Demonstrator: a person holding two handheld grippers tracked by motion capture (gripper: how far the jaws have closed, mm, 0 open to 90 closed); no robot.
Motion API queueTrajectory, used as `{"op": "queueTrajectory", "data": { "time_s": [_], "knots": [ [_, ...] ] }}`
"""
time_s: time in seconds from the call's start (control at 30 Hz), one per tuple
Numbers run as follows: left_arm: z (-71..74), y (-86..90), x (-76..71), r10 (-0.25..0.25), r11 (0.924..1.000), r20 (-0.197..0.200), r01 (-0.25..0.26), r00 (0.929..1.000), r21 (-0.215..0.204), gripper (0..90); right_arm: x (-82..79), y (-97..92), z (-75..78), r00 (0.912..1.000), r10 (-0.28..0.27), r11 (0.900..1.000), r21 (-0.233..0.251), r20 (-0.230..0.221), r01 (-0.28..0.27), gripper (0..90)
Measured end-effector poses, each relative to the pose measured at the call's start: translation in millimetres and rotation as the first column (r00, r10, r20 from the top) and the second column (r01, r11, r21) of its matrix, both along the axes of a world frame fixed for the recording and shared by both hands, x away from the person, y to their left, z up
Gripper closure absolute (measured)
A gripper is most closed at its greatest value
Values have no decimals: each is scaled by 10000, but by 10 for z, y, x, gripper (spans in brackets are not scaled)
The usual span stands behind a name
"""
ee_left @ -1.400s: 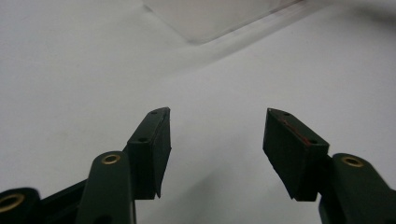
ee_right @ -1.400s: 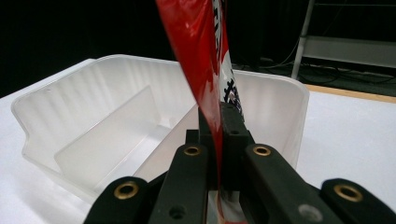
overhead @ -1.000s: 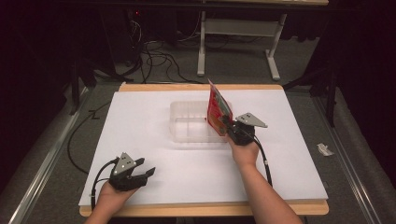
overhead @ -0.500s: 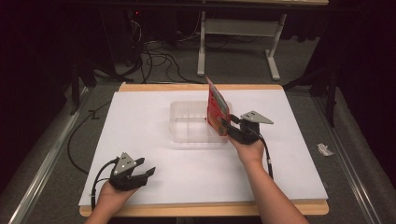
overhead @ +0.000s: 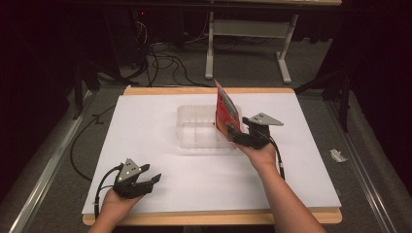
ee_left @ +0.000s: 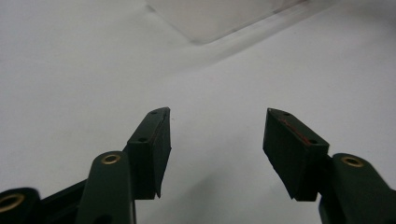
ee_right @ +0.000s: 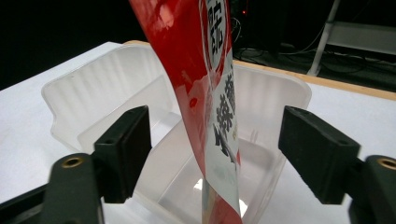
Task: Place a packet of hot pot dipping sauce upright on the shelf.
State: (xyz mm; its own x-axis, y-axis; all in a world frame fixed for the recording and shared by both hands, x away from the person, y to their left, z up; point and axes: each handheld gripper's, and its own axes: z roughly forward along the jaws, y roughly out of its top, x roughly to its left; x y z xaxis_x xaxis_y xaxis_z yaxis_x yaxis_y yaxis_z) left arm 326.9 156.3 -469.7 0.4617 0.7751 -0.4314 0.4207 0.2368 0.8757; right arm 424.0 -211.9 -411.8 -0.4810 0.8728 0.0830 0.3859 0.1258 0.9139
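Left tool (overhead: 154, 178): idle at the near left edge of the bench (overhead: 160, 141), jaws spread, nothing between them. Right tool (overhead: 236, 134): at the near right corner of the clear plastic bin (overhead: 199, 127); its jaws have just been opening, and both pads stand off the red packet (overhead: 226, 109) between them. Red packet: upright, lower end inside the bin against its right wall. Bin holds nothing else visible. Progress: placement appears essentially done; remaining, by judgement, withdrawing the right tool.
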Motion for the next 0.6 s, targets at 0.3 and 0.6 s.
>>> {"op": "queueTrajectory", "data": {
  "time_s": [0.3, 0.6],
  "knots": [
    [-5, -2, -1, -19, 10000, -45, 19, 10000, 27, 423, -38, -80, 41, 9999, 142, 9999, -23, 53, -142, 209],
    [-12, -1, 4, 44, 10000, -65, -44, 10000, -9, 422, -180, -224, 84, 9995, 320, 9990, -297, -57, -322, 193]
  ]
}}
